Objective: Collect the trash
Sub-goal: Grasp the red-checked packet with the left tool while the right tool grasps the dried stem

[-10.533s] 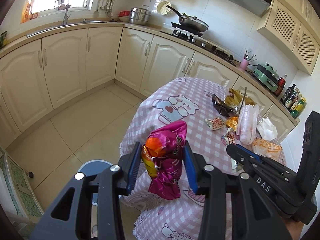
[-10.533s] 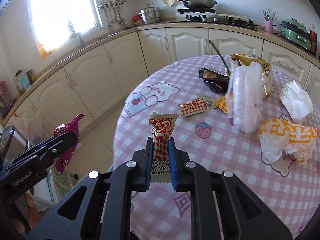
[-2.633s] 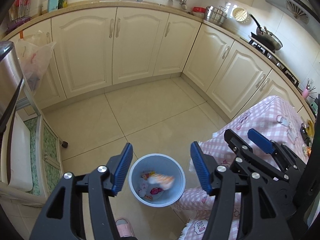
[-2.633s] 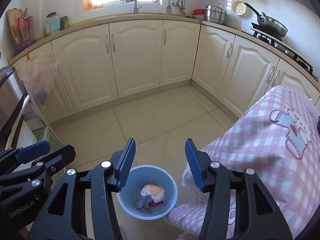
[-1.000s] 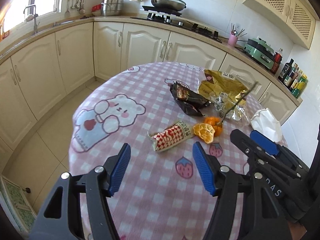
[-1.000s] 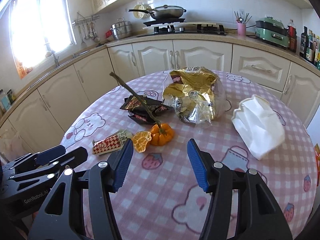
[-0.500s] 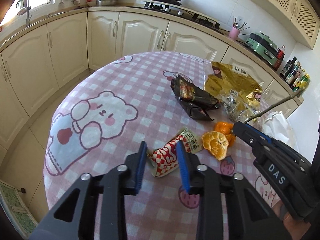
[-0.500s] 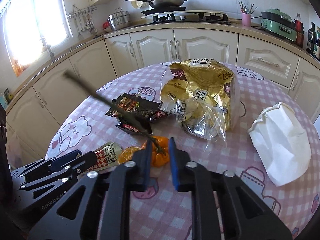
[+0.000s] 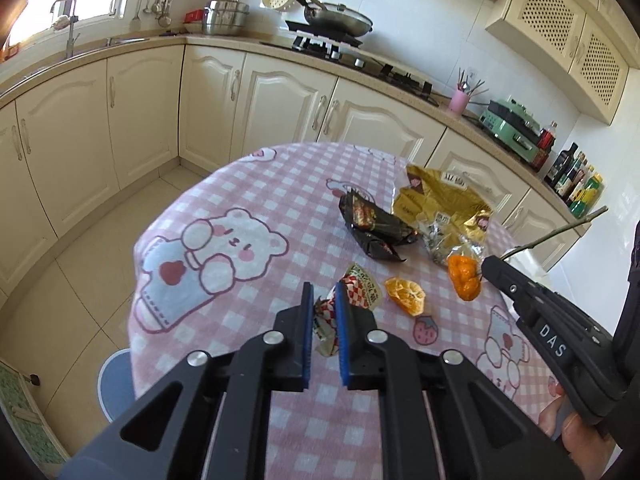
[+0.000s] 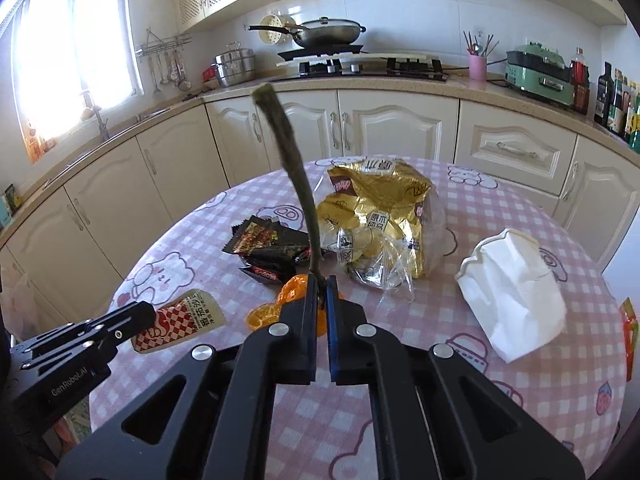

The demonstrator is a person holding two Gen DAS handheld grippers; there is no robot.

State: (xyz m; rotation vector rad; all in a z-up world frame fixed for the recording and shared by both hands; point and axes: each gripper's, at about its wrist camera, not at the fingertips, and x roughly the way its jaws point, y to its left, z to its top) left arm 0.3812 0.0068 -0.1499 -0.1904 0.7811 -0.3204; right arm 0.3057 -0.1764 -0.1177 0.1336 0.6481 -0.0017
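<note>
**Both grippers close on table litter**

Since a second ago, both sets of jaws have gone from wide apart above the table to closed on a piece of trash each. The left gripper (image 9: 323,300) has just been closing and now pinches one end of the red-checked wrapper (image 9: 357,285), whose other end seems to lie on the pink checked tablecloth (image 9: 248,184). The right gripper (image 10: 319,284) is clamped on the base of the long twig (image 10: 294,168), which stands up out of the jaws; the orange peel (image 10: 294,286) joined to it sits just behind the fingertips. A separate peel piece (image 9: 405,295) lies flat beside the wrapper.

Left on the table are the black wrapper (image 10: 266,250), the gold foil bag (image 10: 378,216) and the crumpled white paper (image 10: 516,304), well apart to the right. A blue bin (image 9: 116,380) shows on the floor past the table edge. With both grips apparently secure, the likely next step is to carry both to the bin.
</note>
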